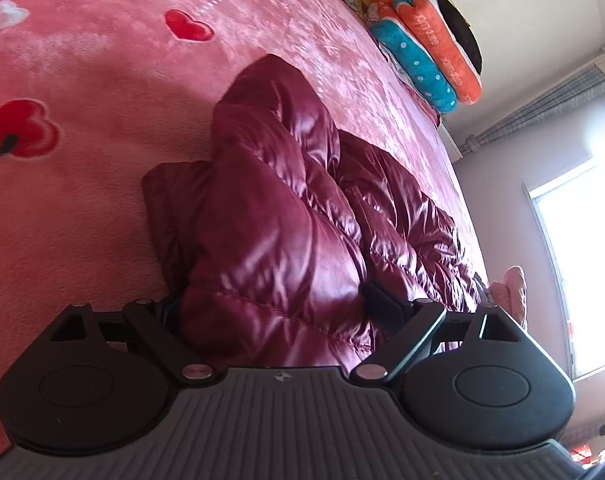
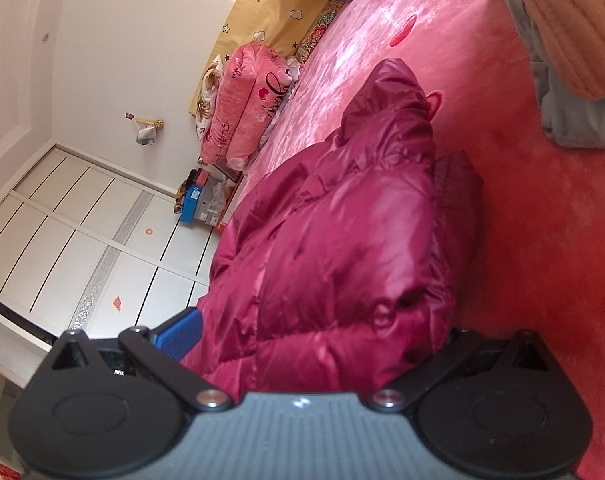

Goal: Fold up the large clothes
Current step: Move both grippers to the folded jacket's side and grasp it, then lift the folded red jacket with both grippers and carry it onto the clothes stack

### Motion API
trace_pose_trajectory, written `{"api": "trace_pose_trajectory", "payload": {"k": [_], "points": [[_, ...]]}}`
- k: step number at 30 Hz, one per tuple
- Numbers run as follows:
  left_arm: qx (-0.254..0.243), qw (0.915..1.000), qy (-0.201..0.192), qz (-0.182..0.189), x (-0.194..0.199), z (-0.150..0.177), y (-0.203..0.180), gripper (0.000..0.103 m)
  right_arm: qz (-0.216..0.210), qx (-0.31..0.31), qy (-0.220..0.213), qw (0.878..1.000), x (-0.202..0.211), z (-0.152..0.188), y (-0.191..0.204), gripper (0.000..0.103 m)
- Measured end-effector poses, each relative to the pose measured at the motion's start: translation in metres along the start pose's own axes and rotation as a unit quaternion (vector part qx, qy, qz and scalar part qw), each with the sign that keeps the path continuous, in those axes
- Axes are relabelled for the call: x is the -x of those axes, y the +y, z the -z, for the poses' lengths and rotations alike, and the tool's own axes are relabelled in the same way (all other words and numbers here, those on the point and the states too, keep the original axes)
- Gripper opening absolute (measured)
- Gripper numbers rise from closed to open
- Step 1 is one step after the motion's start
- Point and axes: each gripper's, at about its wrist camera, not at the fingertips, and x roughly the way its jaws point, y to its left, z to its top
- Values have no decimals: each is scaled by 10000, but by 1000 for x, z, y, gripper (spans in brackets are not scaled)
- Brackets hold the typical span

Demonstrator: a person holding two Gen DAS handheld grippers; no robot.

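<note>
Left wrist view: one maroon puffer jacket (image 1: 286,216), glossy quilted shell, bunched in puffy folds, lying on a pink fleece blanket (image 1: 102,64) with red heart print. Left gripper (image 1: 276,306) clamped on a thick fold of the jacket, both black fingers pressed into the fabric. Two rolled plush pillows (image 1: 426,52), one teal, one orange, at the bed's far edge.

Right wrist view: same jacket (image 2: 342,248) fills the right gripper (image 2: 314,340); blue ribbed pad (image 2: 178,336) at one side, other finger buried in fabric, gripping the jacket. One pink folded quilt (image 2: 242,108) by the white wardrobe (image 2: 82,240).
</note>
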Motion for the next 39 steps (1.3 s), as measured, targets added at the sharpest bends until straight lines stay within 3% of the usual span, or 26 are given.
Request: {"api": "trace_pose_trajectory", "payload": {"k": [5, 7, 9, 13, 16, 19, 23, 27, 31, 36, 39], "points": [[-94, 9999, -54, 1, 2, 10, -8, 103, 214, 62, -41, 9997, 0, 3, 7, 102], [-166, 9998, -113, -51, 5, 15, -12, 103, 398, 165, -8, 9991, -1, 4, 12, 96], [-295, 9993, -186, -94, 6, 21, -21, 100, 575, 211, 8, 9981, -1, 6, 16, 83], [-498, 9978, -361, -264, 11, 32, -38, 71, 878, 468, -57, 9950, 1, 11, 30, 65], [-531, 9967, -467, -400, 17, 40, -46, 56, 1204, 979, -146, 9878, 4, 19, 49, 52], [-559, 9955, -620, -455, 27, 46, -58, 44, 1606, 1687, -291, 9721, 7, 33, 71, 44], [-604, 9940, -767, -496, 38, 52, -81, 36, 2024, 2417, -552, 9474, 13, 52, 96, 36], [-577, 9938, -899, -295, 52, 58, -98, 30, 2325, 2944, -907, 9225, 28, 67, 115, 31], [-716, 9930, -938, -11, 60, 66, -123, 24, 2544, 3310, -1306, 8992, 50, 76, 127, 29], [-1119, 9885, -933, 394, 57, 68, -182, 22, 2782, 3587, -1838, 8719, 89, 77, 138, 28], [-1428, 9826, -980, 670, 56, 69, -226, 22, 2811, 3412, -2233, 8687, 126, 66, 139, 28]]}}
